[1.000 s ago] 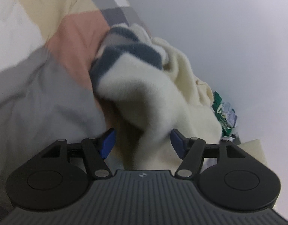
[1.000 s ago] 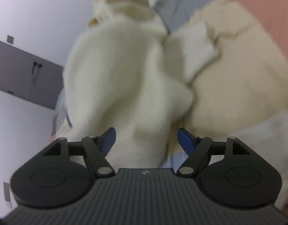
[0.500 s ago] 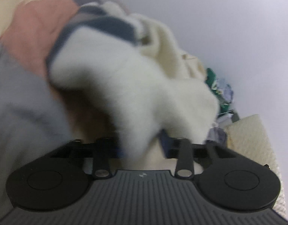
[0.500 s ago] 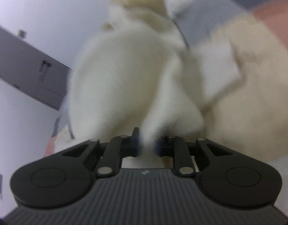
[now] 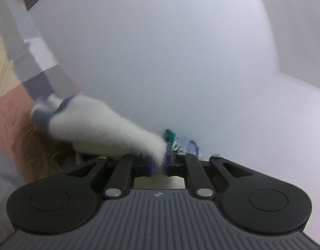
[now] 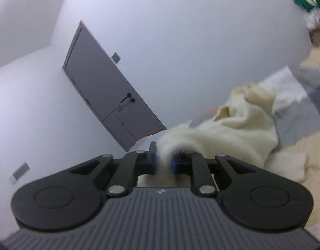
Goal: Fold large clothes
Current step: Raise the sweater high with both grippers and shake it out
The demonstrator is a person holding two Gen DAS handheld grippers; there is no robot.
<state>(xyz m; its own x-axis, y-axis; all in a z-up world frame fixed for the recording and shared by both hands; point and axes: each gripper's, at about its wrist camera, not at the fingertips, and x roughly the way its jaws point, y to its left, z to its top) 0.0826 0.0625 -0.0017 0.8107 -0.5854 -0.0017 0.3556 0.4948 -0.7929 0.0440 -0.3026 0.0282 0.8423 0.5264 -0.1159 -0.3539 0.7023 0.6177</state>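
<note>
A fluffy cream garment with dark blue stripes (image 5: pixel 101 125) stretches left from my left gripper (image 5: pixel 158 162), whose blue pads are closing and pinch a fold of it. In the right wrist view the same cream garment (image 6: pixel 232 133) trails off to the right over the bed. My right gripper (image 6: pixel 164 160) has its jaws closing, with a tuft of the fleece pressed between the pads. Both grippers point roughly level, with the fabric lifted off the bed. The rest of the garment is hidden below the grippers.
A patchwork bedspread (image 5: pixel 8 114) in pink, beige and grey lies under the garment, its beige patch (image 6: pixel 305 152) at the right. White walls fill both views. A grey door (image 6: pixel 110 95) stands behind. Green packets (image 5: pixel 170 135) sit by the wall.
Both grippers went from wide open over the garment to closed on its fleece, then rose, so the views now show the wall instead of the bed.
</note>
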